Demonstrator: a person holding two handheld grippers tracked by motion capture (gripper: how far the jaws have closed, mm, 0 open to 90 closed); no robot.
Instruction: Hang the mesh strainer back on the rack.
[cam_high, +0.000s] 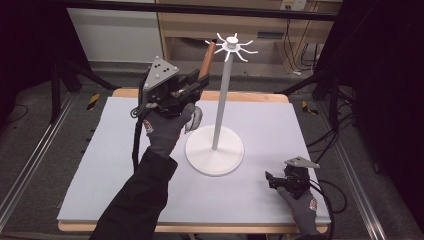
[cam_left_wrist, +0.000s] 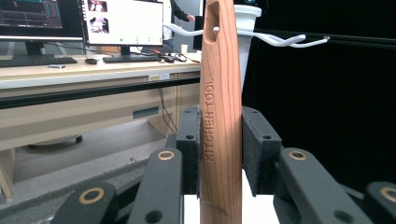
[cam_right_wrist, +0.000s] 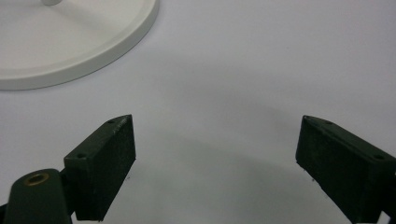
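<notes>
A white hook stand (cam_high: 215, 145) rises from a round base in the middle of the mat, with curved hooks (cam_high: 245, 50) fanning from its top. My left gripper (cam_high: 192, 85) is raised left of the pole, shut on a wooden kitchen tool handle (cam_high: 206, 61) that stands upright. In the left gripper view the handle (cam_left_wrist: 219, 140), stamped KITCHEN TOOL, is clamped between the pads (cam_left_wrist: 189, 149), and its slotted end sits at a white hook (cam_left_wrist: 187, 31). My right gripper (cam_high: 270, 179) rests low at the mat's front right, open and empty, its pads (cam_right_wrist: 105, 163) wide apart above the mat.
The pale mat (cam_high: 100, 165) covers a wooden table. The stand's base rim (cam_right_wrist: 116, 44) lies ahead-left of the right gripper. Black frame legs and cables stand beside the table, and a desk with monitors (cam_left_wrist: 121, 21) lies beyond the stand.
</notes>
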